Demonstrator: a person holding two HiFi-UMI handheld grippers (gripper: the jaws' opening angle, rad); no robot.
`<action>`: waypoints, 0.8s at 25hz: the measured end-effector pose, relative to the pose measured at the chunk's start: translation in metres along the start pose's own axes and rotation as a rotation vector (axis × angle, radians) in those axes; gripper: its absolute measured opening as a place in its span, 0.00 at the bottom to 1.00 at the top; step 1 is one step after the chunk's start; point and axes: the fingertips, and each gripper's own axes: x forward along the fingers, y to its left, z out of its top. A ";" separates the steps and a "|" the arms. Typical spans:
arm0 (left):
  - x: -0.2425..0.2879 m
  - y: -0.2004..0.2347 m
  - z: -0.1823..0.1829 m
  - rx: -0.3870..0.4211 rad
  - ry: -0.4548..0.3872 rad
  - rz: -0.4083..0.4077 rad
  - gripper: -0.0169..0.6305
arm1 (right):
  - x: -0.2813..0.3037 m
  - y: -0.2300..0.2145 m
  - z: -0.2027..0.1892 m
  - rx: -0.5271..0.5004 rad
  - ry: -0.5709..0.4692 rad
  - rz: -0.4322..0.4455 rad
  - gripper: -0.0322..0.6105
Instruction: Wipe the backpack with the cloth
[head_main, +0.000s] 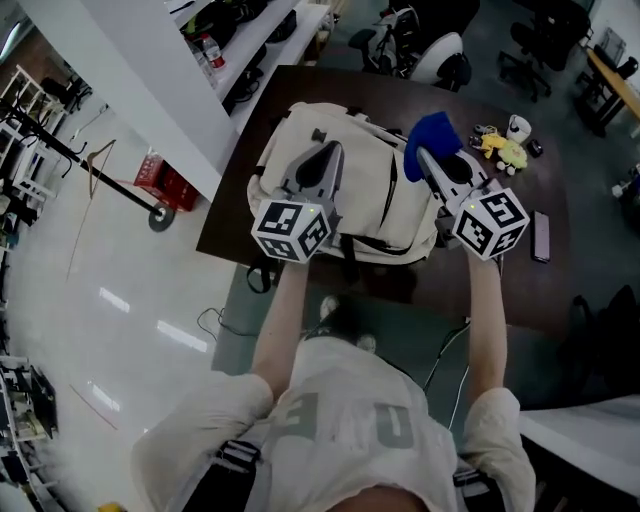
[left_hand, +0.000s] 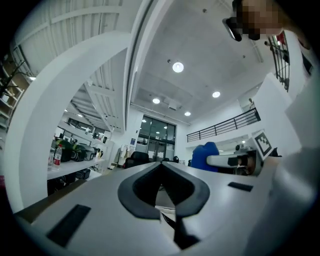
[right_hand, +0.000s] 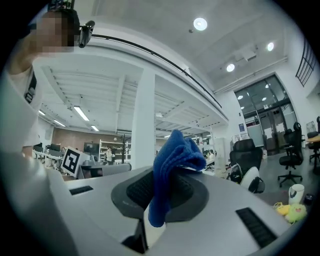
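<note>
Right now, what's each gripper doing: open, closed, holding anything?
Left gripper: closed, holding nothing.
Right gripper: closed on the crumpled blue cloth.

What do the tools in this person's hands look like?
The left hand-held gripper and right hand-held gripper are grey wedge-shaped bodies with dark pads, each ending in a white cube printed with black square markers. The person wears a pale short-sleeved shirt.
</note>
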 end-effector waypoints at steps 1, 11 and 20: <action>-0.008 0.006 0.002 -0.001 -0.008 0.006 0.03 | 0.000 0.010 0.005 -0.006 -0.013 -0.010 0.11; -0.099 0.132 0.041 -0.016 -0.042 -0.012 0.03 | 0.089 0.113 0.045 -0.010 -0.097 -0.146 0.11; -0.119 0.251 0.059 -0.011 0.029 -0.094 0.03 | 0.188 0.170 0.000 0.047 -0.027 -0.260 0.11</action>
